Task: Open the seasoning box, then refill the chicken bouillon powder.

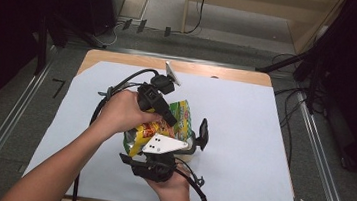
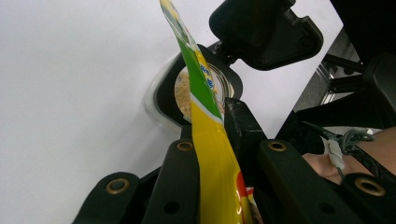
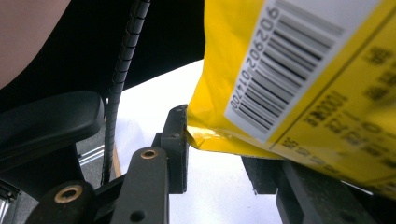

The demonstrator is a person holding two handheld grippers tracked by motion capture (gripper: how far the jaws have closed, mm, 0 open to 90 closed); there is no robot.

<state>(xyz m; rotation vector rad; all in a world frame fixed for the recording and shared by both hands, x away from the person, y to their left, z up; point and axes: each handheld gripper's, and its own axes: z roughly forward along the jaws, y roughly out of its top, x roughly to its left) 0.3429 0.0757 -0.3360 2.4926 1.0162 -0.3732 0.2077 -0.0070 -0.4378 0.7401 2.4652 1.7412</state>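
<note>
Both forearms enter low; white sheet (image 1: 243, 137) covers table; left gripper (image 2: 212, 140) clamped on yellow-green snack bag (image 2: 210, 154), bag edge-on, long axis running away over open-lidded container (image 2: 198, 88) just beyond the jaws, crumbs inside; likely pouring; right gripper (image 3: 219, 154) under bag's barcode end, jaws apart, left jaw touching bag, grip not evident; glossy film, crinkly.

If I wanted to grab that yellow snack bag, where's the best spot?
Probably its flat edge, coming in edge-on so a jaw lands on each face. The yellow snack bag is thin and glossy there; the left gripper pinches it that way.
</note>
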